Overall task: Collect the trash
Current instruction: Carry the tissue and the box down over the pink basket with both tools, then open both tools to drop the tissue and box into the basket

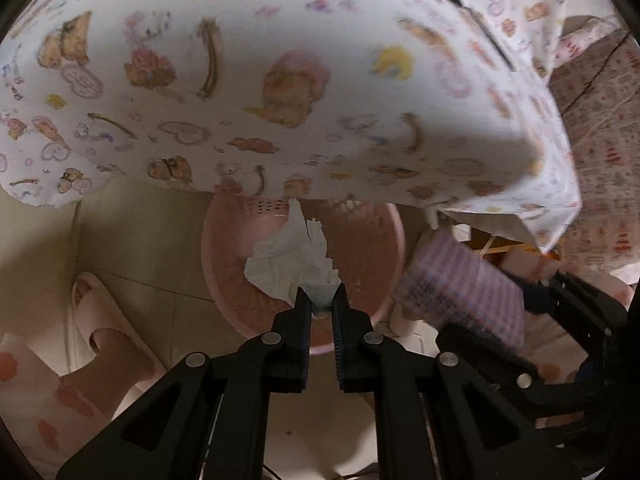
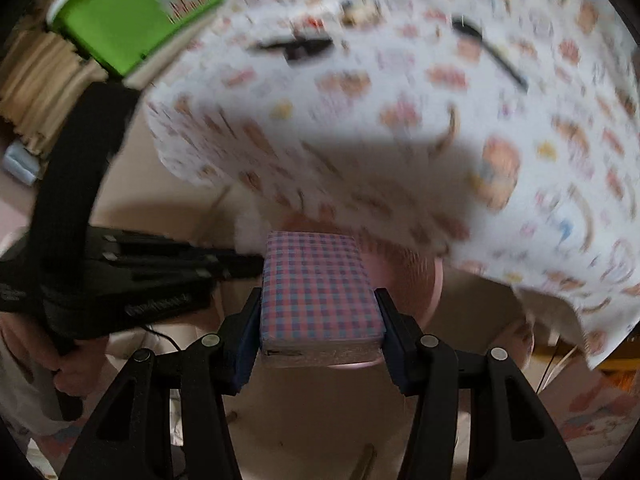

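Observation:
My left gripper is shut on a crumpled white tissue, which hangs over a round pink perforated basket on the floor. My right gripper is shut on a pink-and-blue checked packet, held just above the same pink basket. In the left wrist view the checked packet and the right gripper's black body appear at the right, beside the basket. The left gripper's black body shows at the left of the right wrist view.
A table draped in a white cloth with cartoon prints overhangs the basket's far side. A pink slipper lies on the beige floor tiles at left. A green box and wooden slats sit at upper left. Dark objects lie on the cloth.

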